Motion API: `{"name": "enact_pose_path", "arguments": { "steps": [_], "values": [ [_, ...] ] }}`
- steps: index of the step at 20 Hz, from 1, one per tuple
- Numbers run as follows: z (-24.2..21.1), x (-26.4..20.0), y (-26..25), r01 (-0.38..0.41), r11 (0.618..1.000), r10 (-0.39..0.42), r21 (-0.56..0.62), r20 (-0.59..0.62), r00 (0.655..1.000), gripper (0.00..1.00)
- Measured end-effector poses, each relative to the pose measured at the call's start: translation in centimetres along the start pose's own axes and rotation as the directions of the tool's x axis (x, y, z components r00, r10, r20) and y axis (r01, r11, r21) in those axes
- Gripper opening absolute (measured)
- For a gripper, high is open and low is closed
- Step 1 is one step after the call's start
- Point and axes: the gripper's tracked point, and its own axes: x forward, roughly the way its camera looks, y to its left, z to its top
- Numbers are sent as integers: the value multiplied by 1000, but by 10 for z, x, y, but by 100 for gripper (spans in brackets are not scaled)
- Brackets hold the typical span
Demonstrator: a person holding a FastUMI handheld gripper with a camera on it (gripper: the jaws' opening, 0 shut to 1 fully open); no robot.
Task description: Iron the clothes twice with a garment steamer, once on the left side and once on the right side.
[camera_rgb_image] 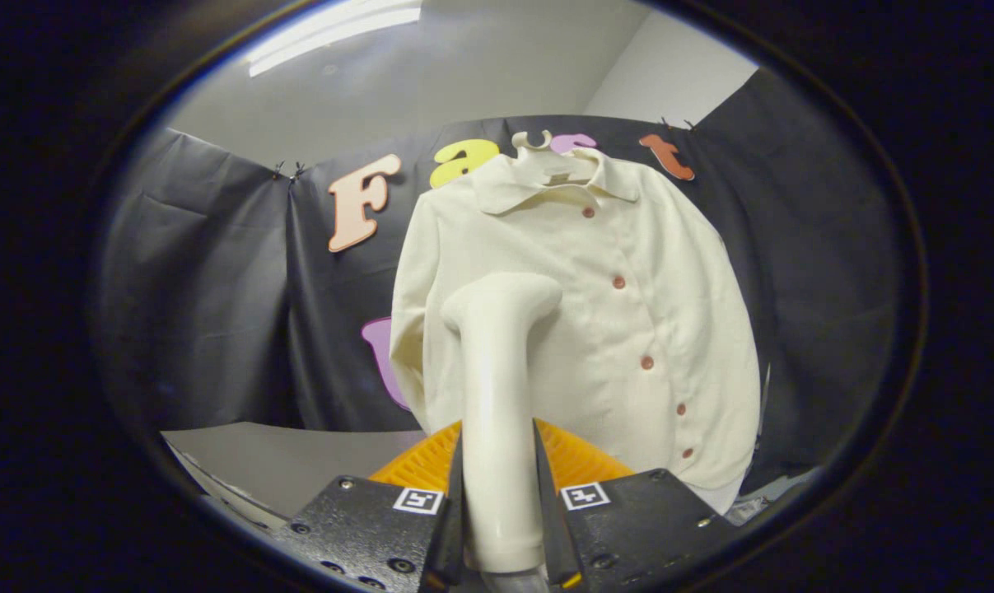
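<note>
Clamping the steamer (497, 395) handle between both fingers, the claw (499, 511) is holding its head upright before the shirt (628, 329) hanging on the booth wall. Neither side's pass is appearing finished; both are likely remaining.

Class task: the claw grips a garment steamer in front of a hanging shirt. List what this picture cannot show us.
- Steamer faceplate: turned toward the shirt, away from the gripper view.
- Any steam: too faint to tell.
- Shirt's lower left front: hidden behind the steamer.
- Hanger: mostly covered by the collar.
- Claw is shut on the steamer.
</note>
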Motion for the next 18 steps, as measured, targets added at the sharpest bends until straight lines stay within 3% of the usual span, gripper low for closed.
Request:
{"name": "enact_pose_path", "arguments": {
  "steps": [18],
  "values": [
    [-97, -35, -32, 21, 998, -14, 53, -127, 992, 38]
  ]
}}
